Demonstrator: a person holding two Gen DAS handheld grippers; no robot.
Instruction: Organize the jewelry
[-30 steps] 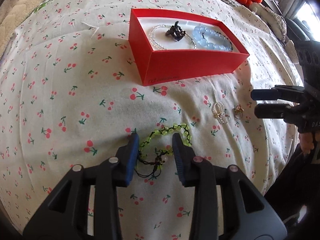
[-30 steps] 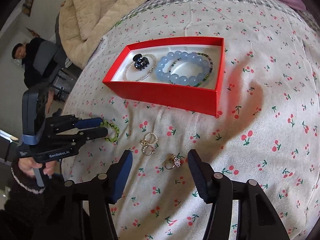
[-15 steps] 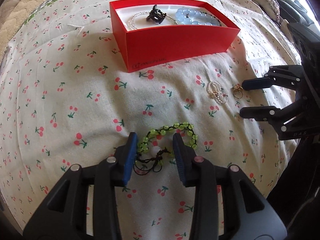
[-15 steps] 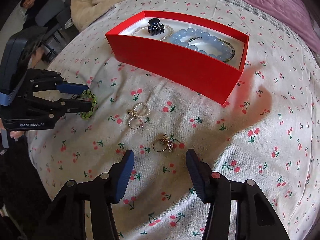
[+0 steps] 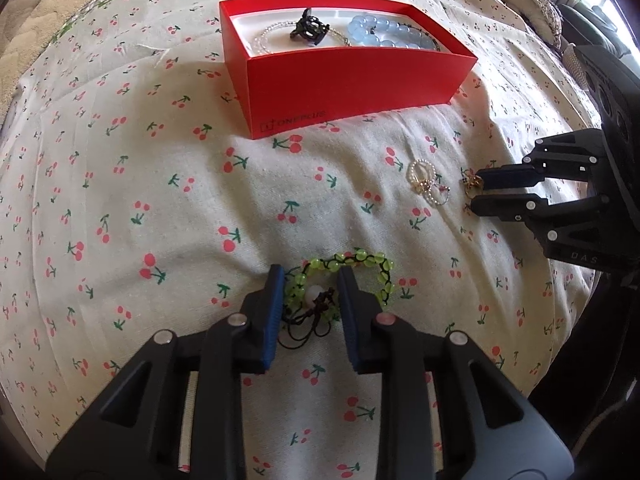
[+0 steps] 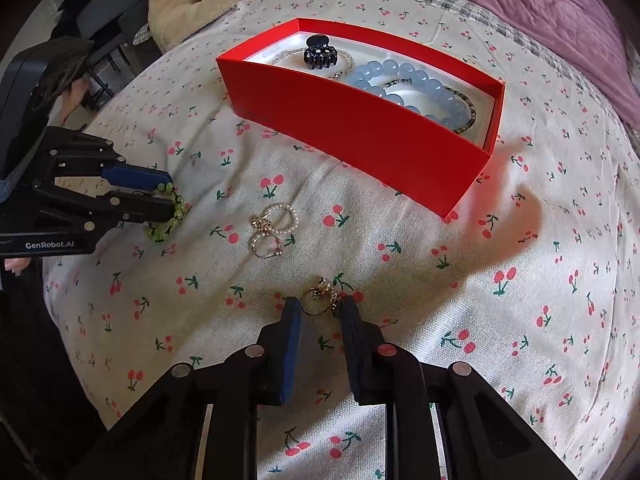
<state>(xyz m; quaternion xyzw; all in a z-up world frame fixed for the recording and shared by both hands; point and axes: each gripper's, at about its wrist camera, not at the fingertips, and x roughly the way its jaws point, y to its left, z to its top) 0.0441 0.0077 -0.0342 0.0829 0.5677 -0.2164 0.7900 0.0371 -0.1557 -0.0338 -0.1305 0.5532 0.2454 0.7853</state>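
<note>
A red rectangular cardboard box (image 6: 360, 136) with a white lining sits on a cherry-print bedspread (image 6: 500, 280), well ahead of both grippers. It already holds a dark claw hair clip (image 6: 320, 53), a pale blue chunky-bead bracelet (image 6: 404, 88) and a clear-bead strand (image 5: 266, 38), so part of the sorting looks done.

Three pieces are left on the cloth. The left gripper (image 5: 310, 284) points steeply down with a green beaded bracelet on black cord (image 5: 340, 284) between its blue pads; the jaws are closing, with a little space showing either side of the knot.

The right gripper (image 6: 320, 310) is closing too, its tips either side of a small gold ring with a dark cluster (image 6: 320, 298), apparently just touching it.

A tangle of pearl and gold rings (image 6: 274, 228) lies between the two grippers, untouched.
</note>
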